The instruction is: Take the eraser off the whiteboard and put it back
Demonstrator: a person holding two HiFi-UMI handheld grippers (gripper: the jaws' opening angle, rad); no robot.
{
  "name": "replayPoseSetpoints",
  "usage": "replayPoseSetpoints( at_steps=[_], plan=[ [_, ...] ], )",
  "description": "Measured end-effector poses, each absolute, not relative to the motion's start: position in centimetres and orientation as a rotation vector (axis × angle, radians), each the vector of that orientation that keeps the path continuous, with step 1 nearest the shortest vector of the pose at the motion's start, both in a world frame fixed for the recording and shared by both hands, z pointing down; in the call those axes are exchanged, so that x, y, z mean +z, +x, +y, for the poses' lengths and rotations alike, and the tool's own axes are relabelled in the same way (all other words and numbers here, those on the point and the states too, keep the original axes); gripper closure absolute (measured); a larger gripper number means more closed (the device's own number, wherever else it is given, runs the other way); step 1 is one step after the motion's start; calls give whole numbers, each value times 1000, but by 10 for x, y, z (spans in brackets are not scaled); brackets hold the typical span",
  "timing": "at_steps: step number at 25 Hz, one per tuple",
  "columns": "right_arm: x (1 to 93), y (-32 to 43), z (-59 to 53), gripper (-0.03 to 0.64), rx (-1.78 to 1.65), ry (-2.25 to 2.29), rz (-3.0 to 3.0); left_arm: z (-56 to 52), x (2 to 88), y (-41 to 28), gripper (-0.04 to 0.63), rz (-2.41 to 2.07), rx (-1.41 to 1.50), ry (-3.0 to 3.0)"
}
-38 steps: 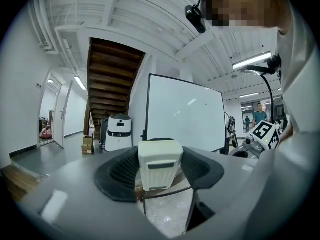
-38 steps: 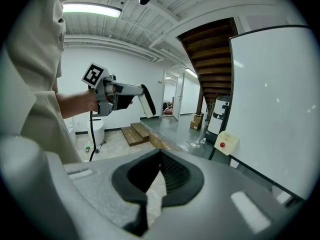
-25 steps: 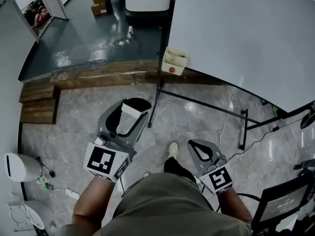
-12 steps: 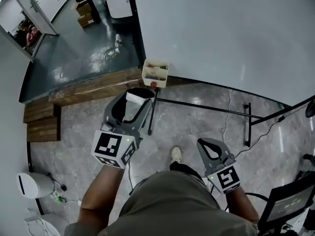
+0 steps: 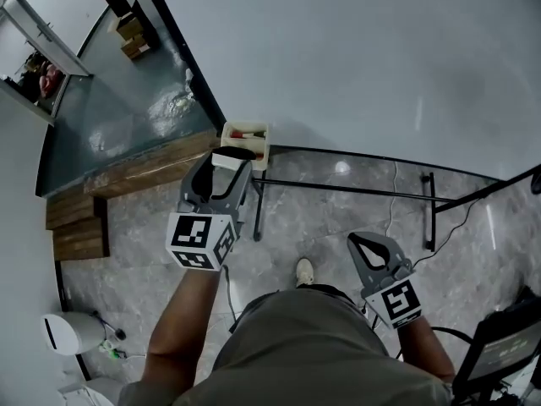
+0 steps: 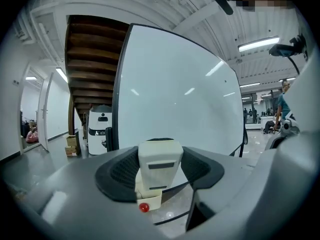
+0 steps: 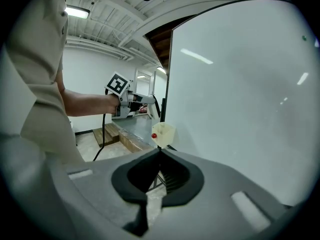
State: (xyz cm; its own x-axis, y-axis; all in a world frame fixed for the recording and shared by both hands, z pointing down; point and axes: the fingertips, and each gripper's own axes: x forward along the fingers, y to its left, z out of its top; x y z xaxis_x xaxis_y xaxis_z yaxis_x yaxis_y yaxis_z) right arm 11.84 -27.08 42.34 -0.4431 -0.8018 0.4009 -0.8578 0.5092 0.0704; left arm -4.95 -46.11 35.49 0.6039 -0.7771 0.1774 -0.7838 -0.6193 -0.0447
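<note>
You have the eraser (image 6: pixel 159 165) clamped in your left gripper (image 5: pixel 229 161). The jaws stand wide, with the pale block wedged upright between the dark pads. It is off the whiteboard (image 5: pixel 380 57), held in the air in front of the board's lower left corner. It sits just above the cream tray (image 7: pixel 165 133) that hangs on the board's bottom edge.

It looks like a light, rigid plastic block, probably with a soft felt face, so it should neither sag nor need a hard squeeze. The smooth shell could slip if you loosen the grip early. Your hold across its two narrow sides seems the right one, since it leaves the flat wiping face free to meet the board. If it is magnetic, which these views do not tell, expect it to pull itself on near the surface.

Your right gripper (image 5: pixel 365 242) has its jaws together with nothing between them. It hangs low, well apart from the eraser.

By count there are one eraser, one whiteboard, two grippers and one tray. The tray has one red dot (image 6: pixel 144 207) on its front. There are markers inside it, too small to number.
</note>
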Motion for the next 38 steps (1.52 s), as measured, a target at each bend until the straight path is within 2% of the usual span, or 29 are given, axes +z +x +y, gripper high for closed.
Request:
replayPoseSetpoints(
  at_steps=[19,38],
  plan=[
    [444,174,-309,615,265,1362,-2340,-529,458,-29,328,-1442,463,2631],
    [448,177,-311,615,307,1357,-2321,-532,502,-26,321,-1461,550,2600]
  ],
)
